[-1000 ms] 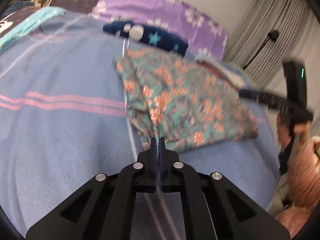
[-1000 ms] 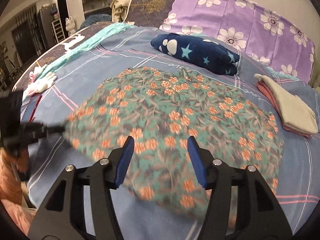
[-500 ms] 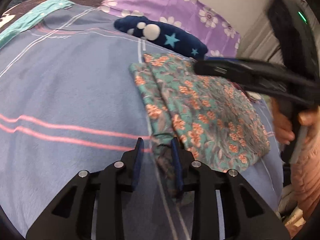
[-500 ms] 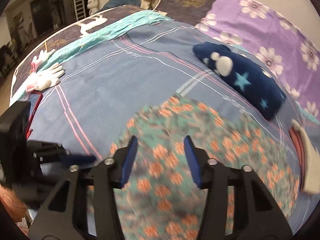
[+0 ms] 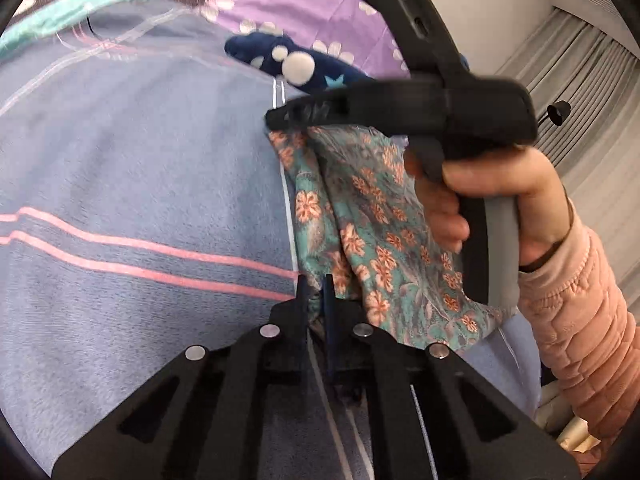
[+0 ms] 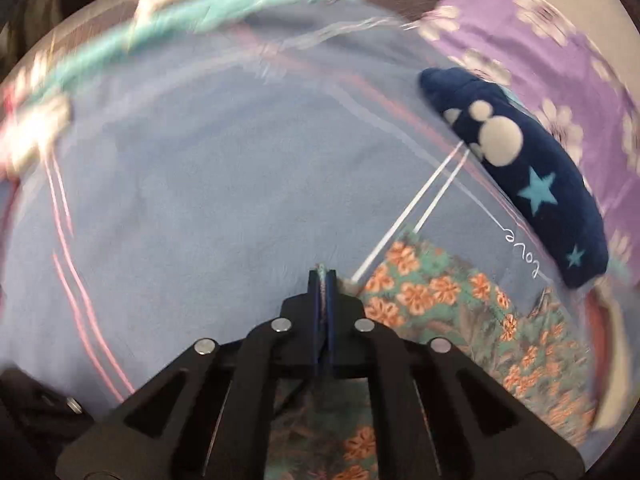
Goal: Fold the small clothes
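Garment [image 5: 372, 220]: the floral cloth lies part-folded on the blue bedspread [image 5: 132, 168], just short of the navy pillow [image 6: 532, 176]. Your right gripper [image 6: 322, 276], half open over the middle of it a second ago, has crossed to the far corner and clamped tight on the hem. Your left gripper [image 5: 314, 282], which let go briefly, has nipped the near edge again. With both corners pinched, you look ready to carry the next fold over

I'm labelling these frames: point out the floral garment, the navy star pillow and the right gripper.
floral garment [image 5: 384, 236], left wrist view, middle of cloth.
navy star pillow [image 6: 532, 184], right wrist view, by its star.
right gripper [image 6: 321, 276], right wrist view, fingertips.
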Demonstrator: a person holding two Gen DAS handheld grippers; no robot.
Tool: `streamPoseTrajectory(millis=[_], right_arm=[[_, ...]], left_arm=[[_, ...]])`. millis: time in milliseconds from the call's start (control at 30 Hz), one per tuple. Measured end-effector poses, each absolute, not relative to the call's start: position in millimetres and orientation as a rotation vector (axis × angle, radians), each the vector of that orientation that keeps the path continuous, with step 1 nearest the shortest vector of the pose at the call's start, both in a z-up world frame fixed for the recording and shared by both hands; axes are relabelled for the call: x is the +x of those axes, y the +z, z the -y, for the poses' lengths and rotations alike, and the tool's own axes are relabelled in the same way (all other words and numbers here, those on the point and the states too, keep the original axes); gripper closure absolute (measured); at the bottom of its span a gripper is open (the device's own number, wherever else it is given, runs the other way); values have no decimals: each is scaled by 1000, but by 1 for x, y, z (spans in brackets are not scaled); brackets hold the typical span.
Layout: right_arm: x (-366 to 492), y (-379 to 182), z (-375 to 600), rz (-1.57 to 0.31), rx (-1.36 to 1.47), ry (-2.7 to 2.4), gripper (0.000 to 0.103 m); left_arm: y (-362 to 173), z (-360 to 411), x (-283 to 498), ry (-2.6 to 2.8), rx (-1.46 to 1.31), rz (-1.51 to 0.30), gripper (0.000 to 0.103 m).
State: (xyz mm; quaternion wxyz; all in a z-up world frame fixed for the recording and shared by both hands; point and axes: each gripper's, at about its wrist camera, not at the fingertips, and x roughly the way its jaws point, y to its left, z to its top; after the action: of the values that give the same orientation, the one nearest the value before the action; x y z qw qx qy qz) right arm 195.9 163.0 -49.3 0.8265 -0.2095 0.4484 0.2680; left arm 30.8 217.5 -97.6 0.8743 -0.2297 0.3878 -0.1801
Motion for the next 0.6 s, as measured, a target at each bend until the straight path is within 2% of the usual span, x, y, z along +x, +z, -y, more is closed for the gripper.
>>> streamPoseTrajectory(millis=[100,167,267,400,500,567,600], right_arm=[[208,-60,-156,-1008,-397,600,101],[210,-60,-147,-1013,-344,616,97],[197,-38,-121,-970,-256,617,71],[156,-13,-77,-865,-292,609,58],[123,-9,-31,-816,-316,562,47],[99,-12,4,-780,-336,496,46],[91,-12,15,-754,-339,467,46]], left_arm=[[-96,-217,26,-367,-468,-804,97],[-100,-221,26,-368,-494,-818,97],[-104,-231,24,-393,-560,-818,97],[-107,-242,22,-395,-630,-798,96],[-105,-247,18,-388,-658,-776,86],[-100,-243,18,-379,-633,-768,71],[-94,-237,16,-367,-591,-762,69]])
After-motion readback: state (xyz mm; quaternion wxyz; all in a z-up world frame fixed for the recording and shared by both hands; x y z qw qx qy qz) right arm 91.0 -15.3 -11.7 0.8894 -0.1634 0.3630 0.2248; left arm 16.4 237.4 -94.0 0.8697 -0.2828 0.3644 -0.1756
